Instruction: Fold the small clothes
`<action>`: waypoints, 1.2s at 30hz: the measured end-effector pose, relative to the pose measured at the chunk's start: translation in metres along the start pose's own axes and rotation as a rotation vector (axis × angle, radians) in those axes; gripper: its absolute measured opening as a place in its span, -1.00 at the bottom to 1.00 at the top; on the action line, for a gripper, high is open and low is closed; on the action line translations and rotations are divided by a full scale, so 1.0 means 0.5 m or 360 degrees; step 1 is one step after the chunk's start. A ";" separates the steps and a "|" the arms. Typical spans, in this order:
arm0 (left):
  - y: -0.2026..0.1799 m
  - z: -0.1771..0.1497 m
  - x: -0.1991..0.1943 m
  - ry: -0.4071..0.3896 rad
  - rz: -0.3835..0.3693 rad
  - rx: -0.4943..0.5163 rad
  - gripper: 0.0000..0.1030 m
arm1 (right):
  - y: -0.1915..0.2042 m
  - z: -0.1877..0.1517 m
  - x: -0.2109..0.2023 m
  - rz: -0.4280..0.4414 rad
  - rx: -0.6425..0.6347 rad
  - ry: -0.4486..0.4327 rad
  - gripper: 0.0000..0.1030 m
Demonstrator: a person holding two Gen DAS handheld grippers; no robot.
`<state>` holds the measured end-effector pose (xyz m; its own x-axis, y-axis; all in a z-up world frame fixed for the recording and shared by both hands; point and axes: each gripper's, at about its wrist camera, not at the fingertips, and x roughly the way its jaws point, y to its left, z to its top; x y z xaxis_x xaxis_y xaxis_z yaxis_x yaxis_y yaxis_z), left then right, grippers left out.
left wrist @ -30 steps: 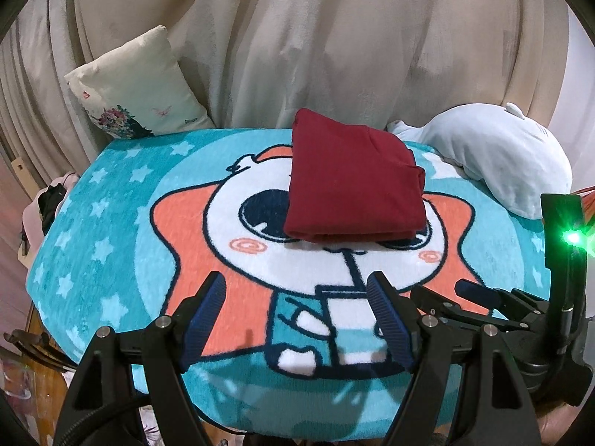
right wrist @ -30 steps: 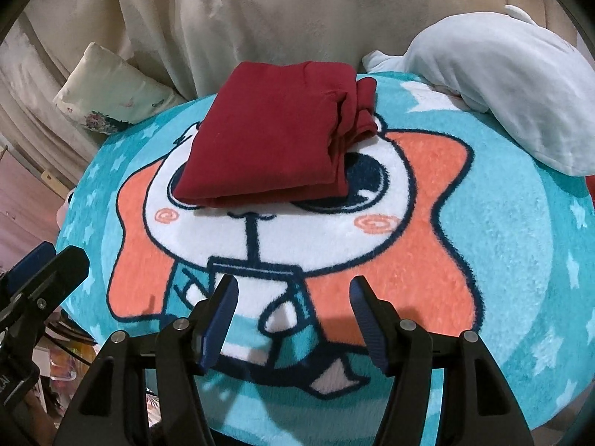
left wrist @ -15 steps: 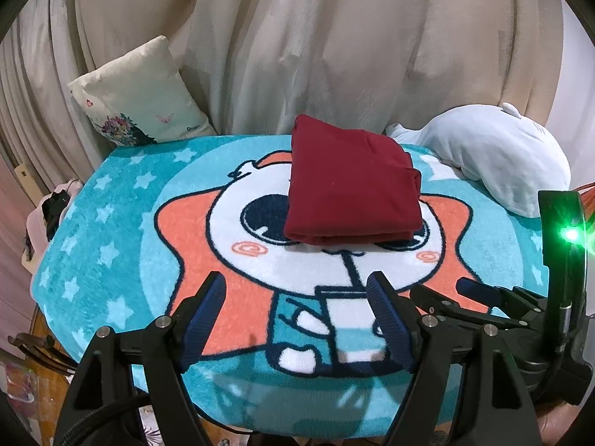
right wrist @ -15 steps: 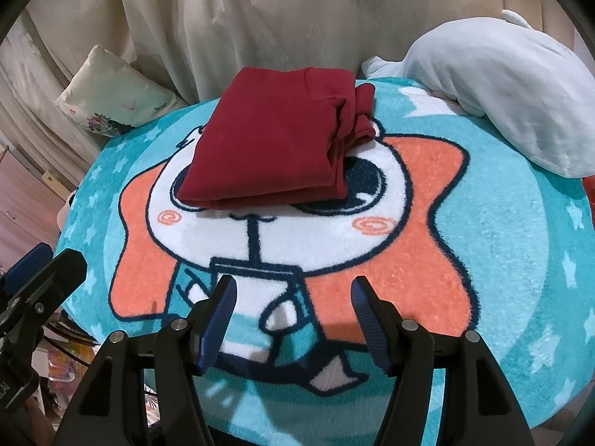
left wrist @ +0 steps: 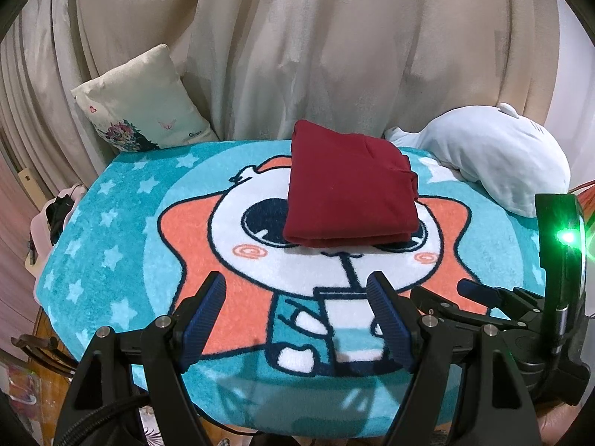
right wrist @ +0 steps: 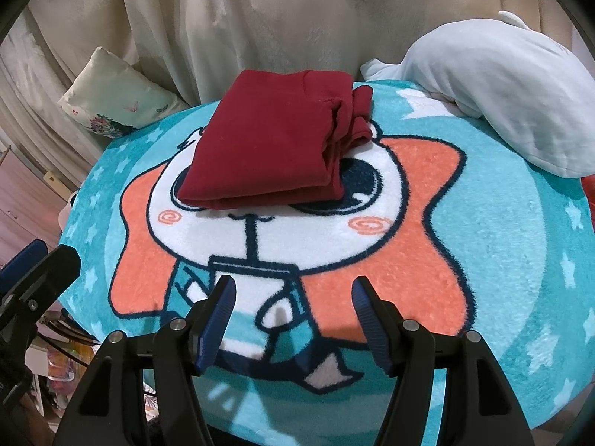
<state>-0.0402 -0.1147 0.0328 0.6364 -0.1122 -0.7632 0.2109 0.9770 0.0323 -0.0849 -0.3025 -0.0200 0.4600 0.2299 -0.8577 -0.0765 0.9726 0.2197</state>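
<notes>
Dark red cotton garment (left wrist: 349,189) is seen folded at frame centre on the teal cartoon rug (left wrist: 111,230); both grippers' fingers (left wrist: 202,314) are spread, empty; edges should be squared gently.

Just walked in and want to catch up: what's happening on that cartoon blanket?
A person is folding small clothes with a handheld tool in each hand. The dark red garment lies folded into a neat stack on the cartoon blanket. The left tool and right tool are both open, holding nothing, hovering near the blanket's front edge, apart from the garment.
</notes>
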 end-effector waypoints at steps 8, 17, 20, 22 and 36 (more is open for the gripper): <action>-0.005 -0.002 -0.003 0.0004 0.0000 -0.0005 0.50 | -0.008 -0.004 -0.002 -0.0007 0.0003 0.0002 0.35; -0.005 -0.003 -0.004 0.0001 0.0000 -0.0003 0.50 | -0.010 -0.006 0.000 -0.0012 0.0004 0.0003 0.35; -0.004 -0.004 -0.004 0.0000 -0.0004 0.0000 0.50 | -0.010 -0.007 0.000 -0.0013 0.0004 0.0003 0.35; -0.004 -0.005 -0.003 -0.0009 0.0002 -0.0005 0.50 | -0.009 -0.007 0.000 -0.0013 0.0005 0.0002 0.36; -0.005 -0.004 -0.005 -0.0028 0.0027 -0.0027 0.50 | -0.008 -0.009 0.000 -0.0013 0.0007 0.0001 0.36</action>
<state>-0.0437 -0.1165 0.0331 0.6527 -0.0987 -0.7511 0.1875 0.9817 0.0340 -0.0885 -0.3061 -0.0228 0.4598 0.2220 -0.8598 -0.0689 0.9743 0.2147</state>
